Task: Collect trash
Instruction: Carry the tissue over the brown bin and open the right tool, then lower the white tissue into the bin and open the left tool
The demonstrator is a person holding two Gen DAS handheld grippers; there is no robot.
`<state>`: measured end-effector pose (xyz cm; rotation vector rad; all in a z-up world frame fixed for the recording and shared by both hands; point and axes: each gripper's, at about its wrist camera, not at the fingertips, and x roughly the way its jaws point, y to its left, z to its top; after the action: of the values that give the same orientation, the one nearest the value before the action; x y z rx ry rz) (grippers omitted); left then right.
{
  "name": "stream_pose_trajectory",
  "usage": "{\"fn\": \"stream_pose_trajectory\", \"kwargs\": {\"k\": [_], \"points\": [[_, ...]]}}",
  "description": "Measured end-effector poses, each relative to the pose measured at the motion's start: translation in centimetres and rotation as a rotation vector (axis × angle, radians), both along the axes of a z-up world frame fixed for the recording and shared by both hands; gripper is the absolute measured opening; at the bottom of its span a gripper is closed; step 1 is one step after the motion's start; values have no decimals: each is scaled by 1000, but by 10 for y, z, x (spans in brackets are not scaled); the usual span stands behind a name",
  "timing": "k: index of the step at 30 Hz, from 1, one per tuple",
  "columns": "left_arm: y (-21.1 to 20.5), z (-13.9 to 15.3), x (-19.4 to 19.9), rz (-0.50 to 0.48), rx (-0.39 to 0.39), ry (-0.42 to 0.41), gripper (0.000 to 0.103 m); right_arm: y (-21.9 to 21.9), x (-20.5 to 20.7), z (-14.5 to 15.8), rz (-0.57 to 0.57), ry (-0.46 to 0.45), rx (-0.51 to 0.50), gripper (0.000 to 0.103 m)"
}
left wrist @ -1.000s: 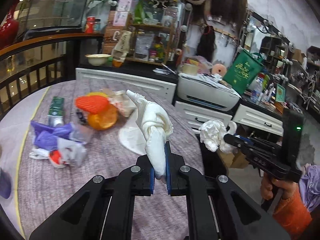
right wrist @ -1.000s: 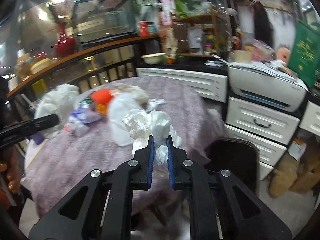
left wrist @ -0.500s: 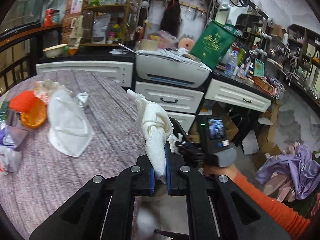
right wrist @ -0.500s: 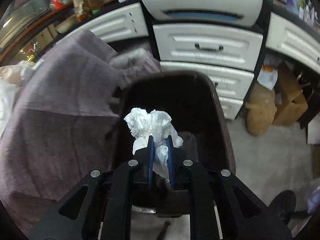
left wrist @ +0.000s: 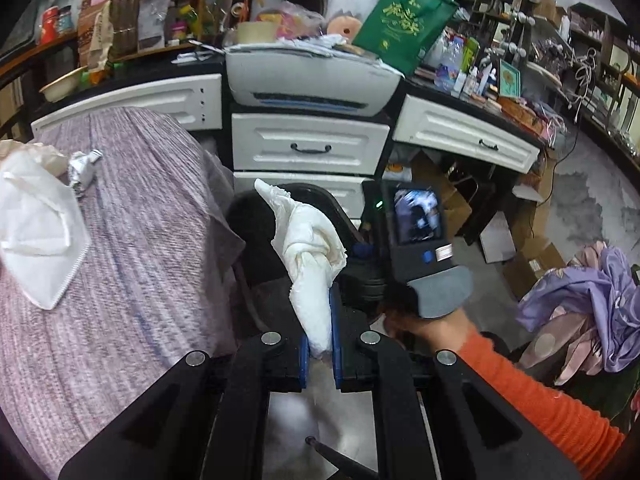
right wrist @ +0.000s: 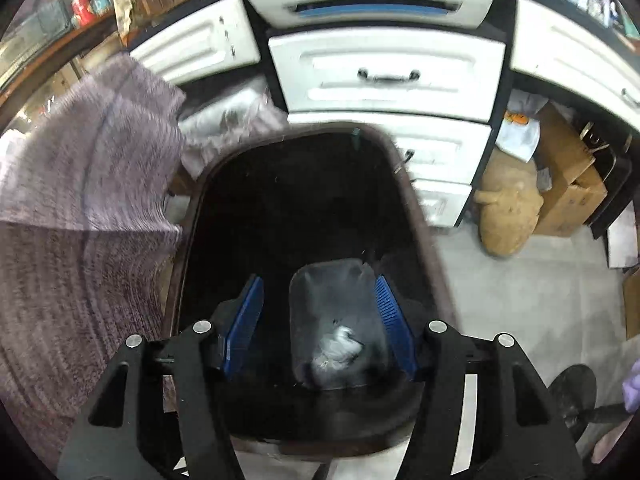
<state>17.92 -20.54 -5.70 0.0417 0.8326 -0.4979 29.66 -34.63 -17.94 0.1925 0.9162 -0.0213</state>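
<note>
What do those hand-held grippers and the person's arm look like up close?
Each hand-held gripper is a black frame with silver bolts and two blue ribbed pads. The right one's body carries a small screen, a green light and a grey handle. The sleeve is orange.

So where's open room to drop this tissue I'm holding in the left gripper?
The dark bin below is nearly bare, with one white wad at its bottom. The tablecloth is free between the mask and its edge.
</note>
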Motion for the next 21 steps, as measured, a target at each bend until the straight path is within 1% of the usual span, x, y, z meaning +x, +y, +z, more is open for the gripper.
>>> {"fn": "stream_pose_trajectory", "kwargs": {"k": [5, 8, 11, 15, 18, 21], "points": [[-21, -18, 15, -22, 38, 37, 9, -28, -29, 28, -57, -73, -57, 62], [-32, -32, 27, -24, 56, 81, 9, -51, -44, 37, -109, -89, -67, 62], [-43, -44, 38, -21, 86, 107, 9, -71, -61, 45, -146, -112, -53, 62], [-55, -57, 54, -10, 114, 136, 9, -88, -80, 55, -165, -142, -34, 62], [-62, -67, 65, -7, 124, 169, 9, -93, -90, 62, -170, -163, -25, 62], [-67, -76, 75, -1, 151, 183, 9, -93, -98, 69, -170, -184, -23, 62]]}}
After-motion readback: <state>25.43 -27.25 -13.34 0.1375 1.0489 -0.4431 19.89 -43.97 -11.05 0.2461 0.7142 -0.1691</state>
